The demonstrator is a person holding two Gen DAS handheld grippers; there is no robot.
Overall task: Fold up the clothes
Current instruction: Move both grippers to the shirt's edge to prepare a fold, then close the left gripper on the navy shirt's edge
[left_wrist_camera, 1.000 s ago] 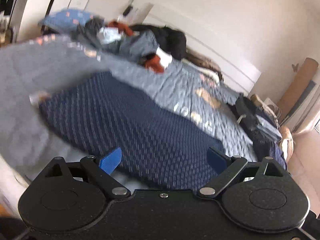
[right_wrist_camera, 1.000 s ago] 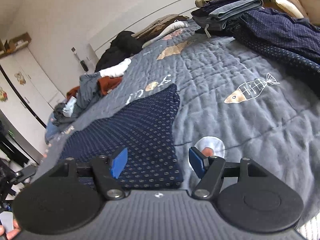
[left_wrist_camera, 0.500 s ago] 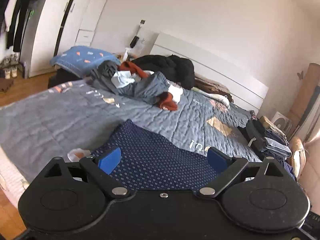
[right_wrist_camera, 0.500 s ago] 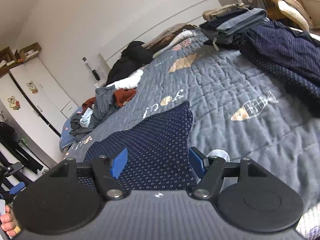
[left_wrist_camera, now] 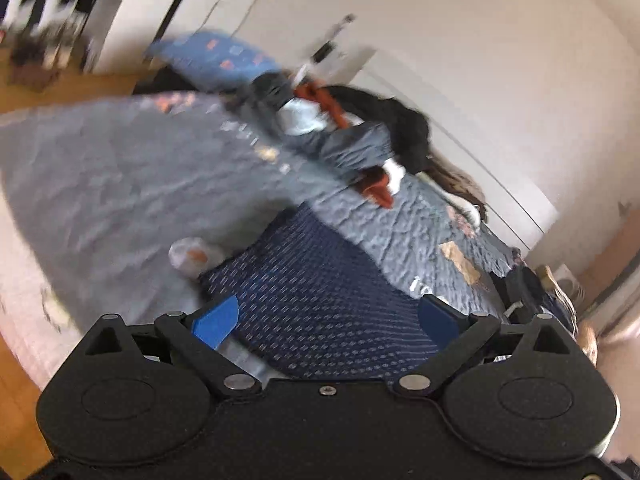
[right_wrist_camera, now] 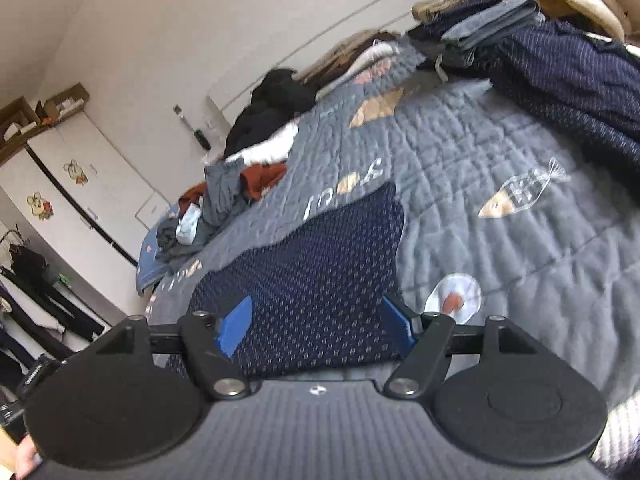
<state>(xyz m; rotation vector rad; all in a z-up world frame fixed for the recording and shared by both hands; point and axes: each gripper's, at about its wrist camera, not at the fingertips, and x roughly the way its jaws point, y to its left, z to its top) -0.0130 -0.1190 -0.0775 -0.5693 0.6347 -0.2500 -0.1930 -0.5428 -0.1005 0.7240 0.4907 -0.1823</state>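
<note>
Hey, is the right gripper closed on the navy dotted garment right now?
No, the right gripper is open, its blue pads spread apart over the navy dotted garment.

Left gripper (left_wrist_camera: 326,318) jaws apart, navy dotted garment (left_wrist_camera: 320,292) between, grey quilt (left_wrist_camera: 120,168)

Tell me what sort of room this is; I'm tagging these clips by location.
Most likely a bedroom in a home. A bed with a grey quilt and white headboard fills the view, clothes are heaped on it, and a white wardrobe stands by the wall.

Navy dotted garment (right_wrist_camera: 316,264), flat on grey quilt (right_wrist_camera: 500,152)
</note>
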